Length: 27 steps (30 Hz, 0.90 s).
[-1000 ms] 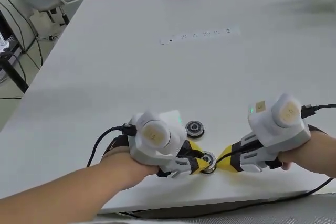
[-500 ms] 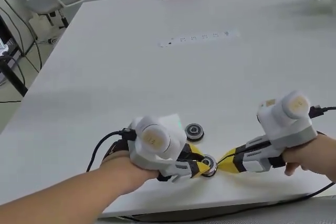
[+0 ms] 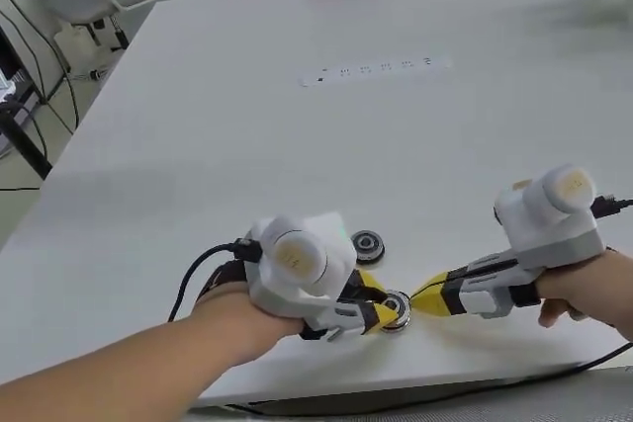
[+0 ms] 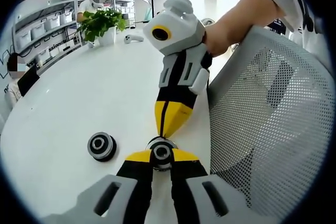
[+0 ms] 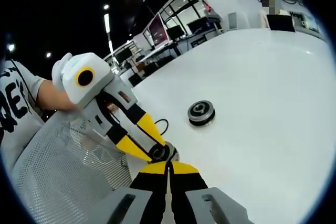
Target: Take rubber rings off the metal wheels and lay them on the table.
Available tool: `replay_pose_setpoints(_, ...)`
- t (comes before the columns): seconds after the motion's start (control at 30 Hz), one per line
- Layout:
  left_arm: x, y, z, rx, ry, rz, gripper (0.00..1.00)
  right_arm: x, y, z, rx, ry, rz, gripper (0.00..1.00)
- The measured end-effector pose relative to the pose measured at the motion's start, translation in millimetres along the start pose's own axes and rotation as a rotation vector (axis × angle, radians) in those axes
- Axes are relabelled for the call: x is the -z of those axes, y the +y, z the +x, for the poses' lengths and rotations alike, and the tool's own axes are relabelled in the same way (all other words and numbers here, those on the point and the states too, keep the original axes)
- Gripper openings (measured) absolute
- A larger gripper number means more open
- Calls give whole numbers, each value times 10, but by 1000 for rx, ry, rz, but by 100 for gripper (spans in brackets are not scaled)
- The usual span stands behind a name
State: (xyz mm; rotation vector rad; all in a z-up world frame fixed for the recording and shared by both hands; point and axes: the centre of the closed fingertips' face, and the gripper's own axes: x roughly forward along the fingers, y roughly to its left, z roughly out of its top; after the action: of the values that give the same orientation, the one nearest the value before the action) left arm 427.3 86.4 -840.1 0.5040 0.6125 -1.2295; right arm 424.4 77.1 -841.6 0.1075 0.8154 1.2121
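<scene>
clearly, in gripper views, left hand-held gripper (image 4: pixel 160 157) clamps 1 wheel (image 4: pixel 160 148); right hand-held gripper (image 5: pixel 168 165) pressed shut.

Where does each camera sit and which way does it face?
Head view: on the head, looking down at the table; forearms, left gripper, right gripper show.
Left gripper view: on the left gripper, facing the right gripper across the held wheel; own jaws below.
Right gripper view: on the right gripper, facing the left gripper; own shut jaws below.
Shared: both gripper views show the held wheel and the spare wheel.
</scene>
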Motion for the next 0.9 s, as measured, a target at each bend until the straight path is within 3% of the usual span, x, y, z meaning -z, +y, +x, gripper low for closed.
replay_pose_setpoints(0.9,-3,1,-2,-3,0,-12,7,-45,125,44,-37,-2,5,0)
